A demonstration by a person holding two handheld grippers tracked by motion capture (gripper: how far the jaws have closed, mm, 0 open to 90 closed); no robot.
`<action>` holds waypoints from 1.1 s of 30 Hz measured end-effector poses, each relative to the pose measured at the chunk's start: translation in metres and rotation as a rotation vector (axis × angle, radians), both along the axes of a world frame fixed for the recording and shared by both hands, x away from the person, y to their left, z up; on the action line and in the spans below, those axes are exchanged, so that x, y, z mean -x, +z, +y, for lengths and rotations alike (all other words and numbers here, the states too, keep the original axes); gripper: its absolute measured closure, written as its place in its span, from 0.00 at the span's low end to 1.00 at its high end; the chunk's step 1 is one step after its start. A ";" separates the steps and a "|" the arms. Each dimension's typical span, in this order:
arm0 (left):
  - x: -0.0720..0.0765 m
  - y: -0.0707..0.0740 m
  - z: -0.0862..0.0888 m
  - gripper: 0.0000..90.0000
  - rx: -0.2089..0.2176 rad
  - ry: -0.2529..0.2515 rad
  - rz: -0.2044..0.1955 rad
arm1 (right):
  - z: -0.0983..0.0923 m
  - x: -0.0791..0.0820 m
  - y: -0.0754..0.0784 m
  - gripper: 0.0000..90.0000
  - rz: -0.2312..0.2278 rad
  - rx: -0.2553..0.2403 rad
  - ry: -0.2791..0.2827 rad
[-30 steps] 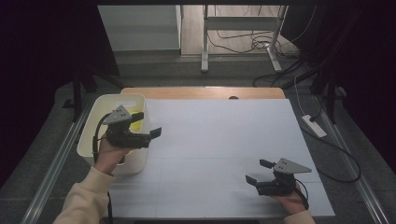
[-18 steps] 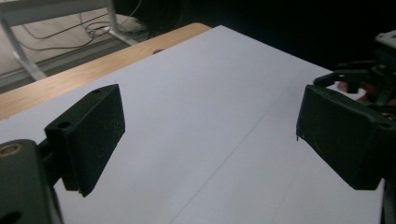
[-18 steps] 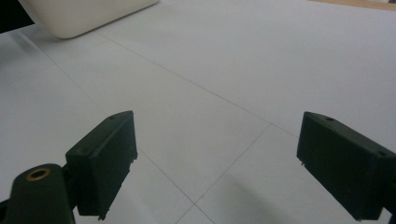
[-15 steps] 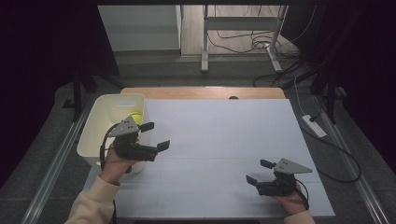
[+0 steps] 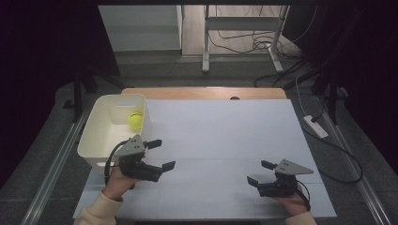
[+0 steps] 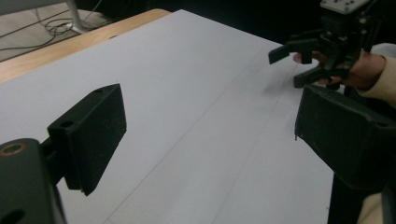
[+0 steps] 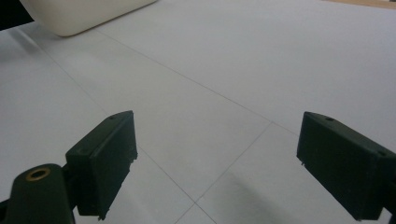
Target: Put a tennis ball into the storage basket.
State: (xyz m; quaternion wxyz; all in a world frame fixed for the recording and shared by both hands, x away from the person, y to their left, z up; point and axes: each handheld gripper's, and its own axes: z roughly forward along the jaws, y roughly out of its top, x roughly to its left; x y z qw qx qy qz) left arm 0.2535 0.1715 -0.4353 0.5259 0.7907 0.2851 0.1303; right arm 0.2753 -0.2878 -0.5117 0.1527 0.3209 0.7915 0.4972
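We see the left gripper [image 5: 161,153] held just beside the white bin [image 5: 96,136] near the table's left edge, its jaws spread wide with nothing between them. A yellow ball [image 5: 135,121] lies inside the bin, at its far right corner. The right gripper [image 5: 259,173] rests low over the white table sheet [image 5: 220,136] near the front right, jaws likewise spread and empty.

No text, label, brand, number or sign can be read in any of the views. The white sheet [image 5: 220,140] covering the counter carries only faint thin lines, no writing. The cream tub [image 5: 101,136] at the far left and the yellow ball [image 5: 135,121] inside it show no legible marking, though the ball is too small to tell.
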 end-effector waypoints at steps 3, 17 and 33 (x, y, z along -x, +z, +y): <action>0.007 -0.001 -0.002 0.12 0.002 -0.006 -0.016 | 0.000 0.000 0.000 0.14 0.000 0.001 0.000; 0.020 -0.029 -0.005 0.12 -0.007 -0.011 0.003 | -0.001 0.000 0.000 0.14 0.001 0.003 -0.004; 0.019 -0.068 0.008 0.12 -0.028 0.030 0.049 | -0.001 0.001 0.000 0.14 0.001 0.004 -0.001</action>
